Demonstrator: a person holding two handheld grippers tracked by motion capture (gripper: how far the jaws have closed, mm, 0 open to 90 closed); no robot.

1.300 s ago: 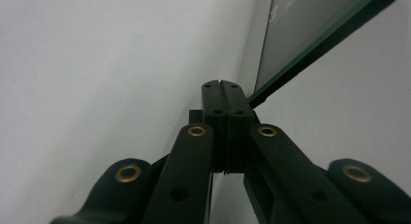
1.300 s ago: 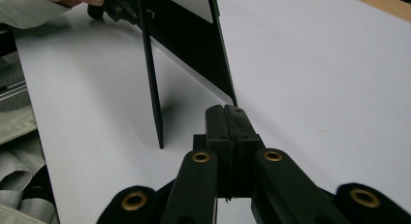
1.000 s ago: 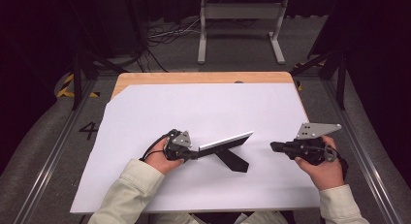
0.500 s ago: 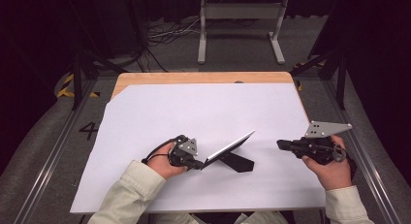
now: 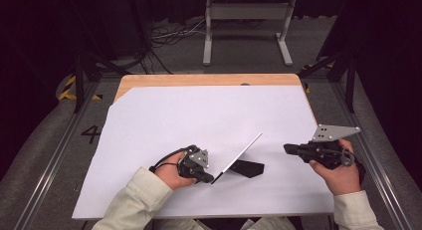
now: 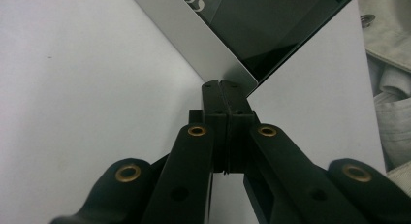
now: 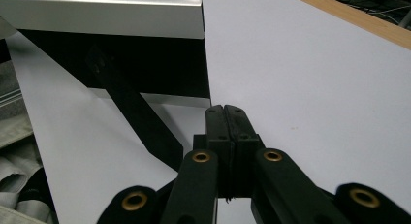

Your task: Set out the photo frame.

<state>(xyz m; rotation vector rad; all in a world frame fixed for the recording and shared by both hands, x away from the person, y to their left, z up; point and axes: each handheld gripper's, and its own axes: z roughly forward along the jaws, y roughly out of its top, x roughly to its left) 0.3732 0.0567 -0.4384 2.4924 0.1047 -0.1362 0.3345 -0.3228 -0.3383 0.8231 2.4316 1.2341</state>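
Surface [image 5: 149, 80]: a wooden top is seen along its far edge, the rest being covered by a large white sheet [image 5: 199, 120] with one far corner cut off.
Surroundings: grey floor, dark rails at both sides and a grey metal stand beyond the far edge are shown in the high view.
Panel [image 5: 241, 155]: a thin flat panel with a silver rim and a dark glossy face is held tilted, its near lower corner low above the sheet and its far end raised. It is placed near the middle of the sheet, toward the person's side. A dark shadow is cast on the sheet beside it.
Panel, left gripper view [image 6: 271, 30]: the dark face and silver edge are seen directly beyond the jaw tips, with one corner meeting them.
Panel, right gripper view [image 7: 121, 54]: the panel is seen edge-on from the side, raised off the sheet, ahead of and to one side of the jaws.
Left tongs [image 5: 213, 180]: the jaws are pressed together on the near corner of the panel, gripped by the left hand [image 5: 171, 172]; they are seen from behind in the left gripper view [image 6: 224, 90].
Right tongs [image 5: 287, 149]: the jaws are brought together with nothing between them, held in the right hand [image 5: 338, 170] just above the sheet, near the panel but apart from it; their closed tips are shown in the right gripper view [image 7: 227, 112].
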